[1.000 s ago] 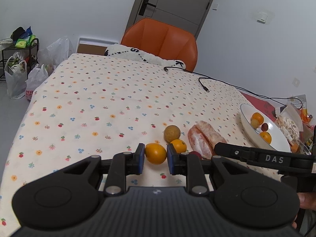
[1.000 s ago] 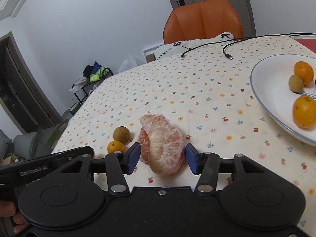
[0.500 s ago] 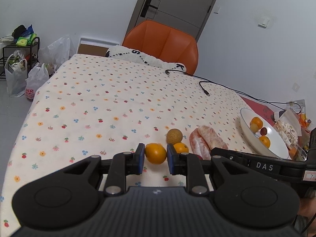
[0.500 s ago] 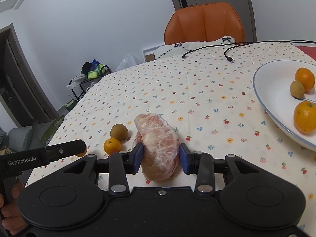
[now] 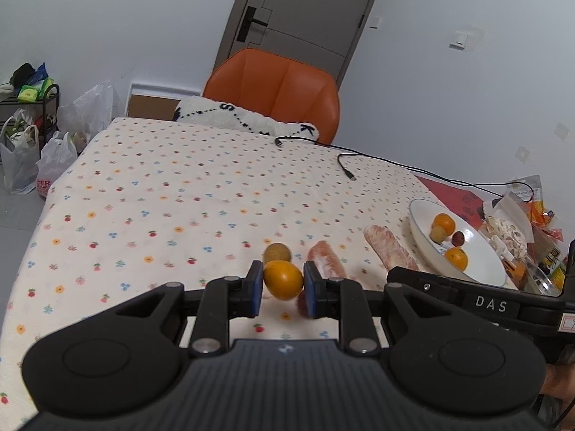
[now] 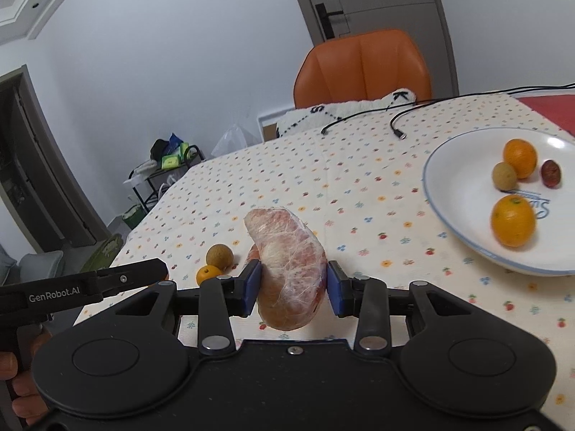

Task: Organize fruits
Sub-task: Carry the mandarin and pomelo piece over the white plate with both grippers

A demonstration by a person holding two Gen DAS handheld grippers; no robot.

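Between right gripper point(image 6: 291, 293) pads: pink, membrane-veined pomelo segment point(image 6: 290, 272)

Right gripper point(image 6: 291, 287) clamped on peeled pomelo segment point(image 6: 289, 269), lifted above floral tablecloth point(image 6: 287, 186). Left of it on the cloth: small orange point(image 6: 207, 273), brown round fruit point(image 6: 219, 255) just behind. White plate point(image 6: 460, 186) at right holds two oranges, a brown fruit, a dark red one. Left gripper point(image 6: 107, 282) enters at near left.
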